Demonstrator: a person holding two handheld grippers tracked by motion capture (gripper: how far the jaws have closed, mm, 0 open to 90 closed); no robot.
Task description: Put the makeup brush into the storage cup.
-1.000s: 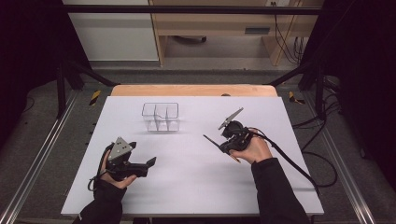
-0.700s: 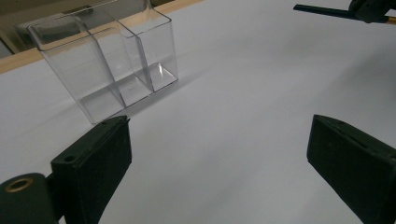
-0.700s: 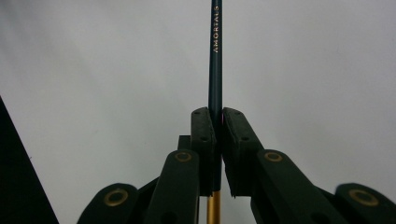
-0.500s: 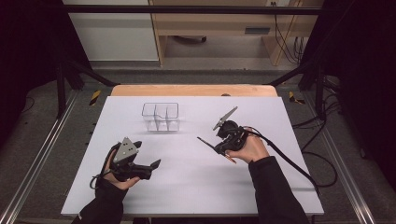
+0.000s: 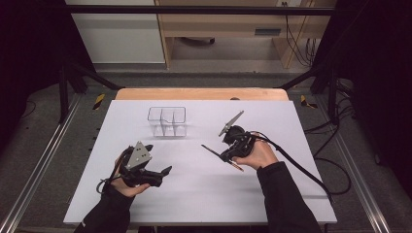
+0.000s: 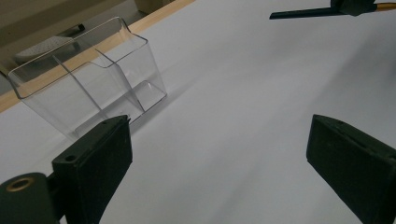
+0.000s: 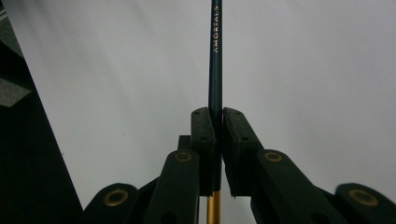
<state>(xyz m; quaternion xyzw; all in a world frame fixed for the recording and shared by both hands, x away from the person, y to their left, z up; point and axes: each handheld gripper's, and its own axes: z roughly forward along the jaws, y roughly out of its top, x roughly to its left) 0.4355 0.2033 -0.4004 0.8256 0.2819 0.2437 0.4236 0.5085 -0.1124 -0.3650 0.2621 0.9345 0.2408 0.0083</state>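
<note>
Left gripper (image 5: 163, 172) idle at the sheet's 7 o'clock, jaws wide apart, nothing between. Clear divided holder (image 5: 167, 121) stands at 11 o'clock, empty. Right gripper (image 5: 224, 156) is clamped on a dark pencil (image 5: 214, 153), gold end (image 7: 213, 207) behind the jaws. Looks like the carry step: pencil sits at the holder's 4 o'clock, well apart. Next move needs tipping it upright over a compartment.

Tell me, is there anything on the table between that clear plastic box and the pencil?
Nothing. In the high view, only bare white table separates the clear box from the pencil clamped in the right gripper; the left gripper view shows that too.
</note>
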